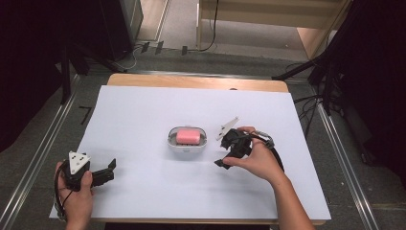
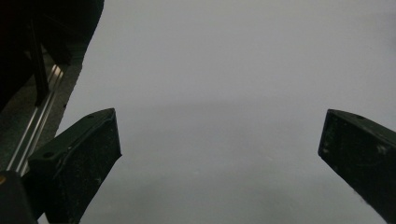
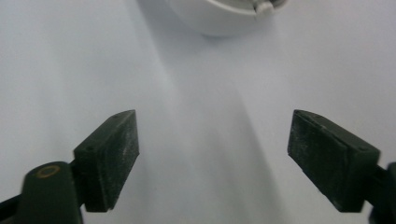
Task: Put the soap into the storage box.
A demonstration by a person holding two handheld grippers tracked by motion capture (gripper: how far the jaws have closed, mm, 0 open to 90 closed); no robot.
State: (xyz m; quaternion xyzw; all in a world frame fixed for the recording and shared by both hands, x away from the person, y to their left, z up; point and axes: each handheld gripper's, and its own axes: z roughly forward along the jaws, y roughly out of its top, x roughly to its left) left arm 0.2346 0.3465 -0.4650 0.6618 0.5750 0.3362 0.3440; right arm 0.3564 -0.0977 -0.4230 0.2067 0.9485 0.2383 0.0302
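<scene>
From the high view, a white sheet (image 1: 143,110) covered the table, and a white dish (image 1: 187,142) holding a pink soap bar (image 1: 188,136) sat near its middle. The left gripper (image 1: 109,168) rested at the sheet's near left corner, well apart from the dish; the right gripper (image 1: 224,155) was held just right of the dish. In the left gripper view, its jaws stood wide apart over bare sheet (image 2: 224,84), holding nothing. In the right gripper view, the jaws were likewise spread and empty, with the dish's rim (image 3: 219,18) ahead of them.
</scene>
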